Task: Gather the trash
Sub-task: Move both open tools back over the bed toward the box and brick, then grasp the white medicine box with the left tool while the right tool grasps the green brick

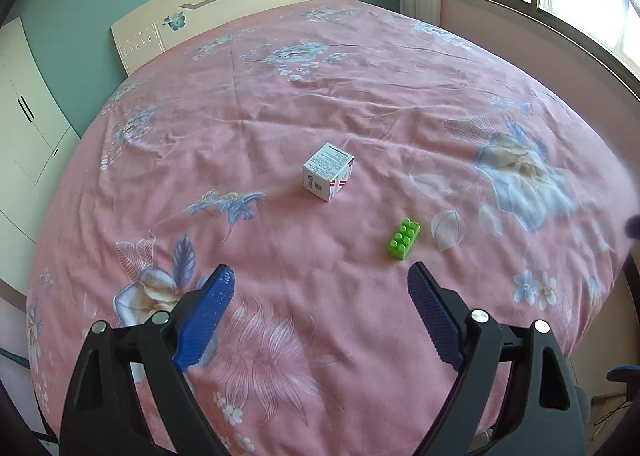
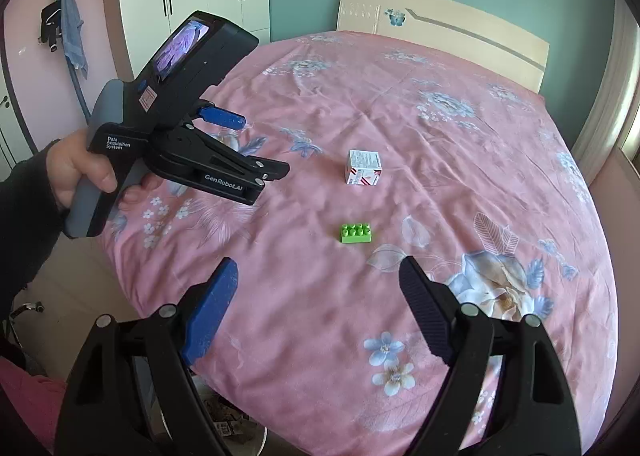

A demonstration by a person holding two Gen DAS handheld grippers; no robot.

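So nothing is collected yet, as far as I can judge: both items sit loose on the bed (image 1: 360, 68) and neither tool holds anything. Left to right in the right wrist view: left tongs (image 2: 256, 148) hang over the bed's left edge in the person's left hand (image 2: 80, 172), pointed toward the middle; from the left wrist view their fingers are spread wide with bare pink sheet between them. Next, the small white carton (image 2: 363, 167), upright near the middle of the bed, looks like an empty medicine box, so probably the trash target. Nearer the camera and slightly left of it sits the green toy brick (image 2: 355, 233), studs up, apart from the carton; whether it counts as trash, I can't tell. Right tongs (image 2: 318, 276) are also spread, empty, hovering over the near edge, well short of both items. Below the bed edge, something like a bin with paper scraps shows at bottom centre, too cropped to confirm. Remaining: approach, pinch carton, carry off, drop; possibly repeat for the brick.
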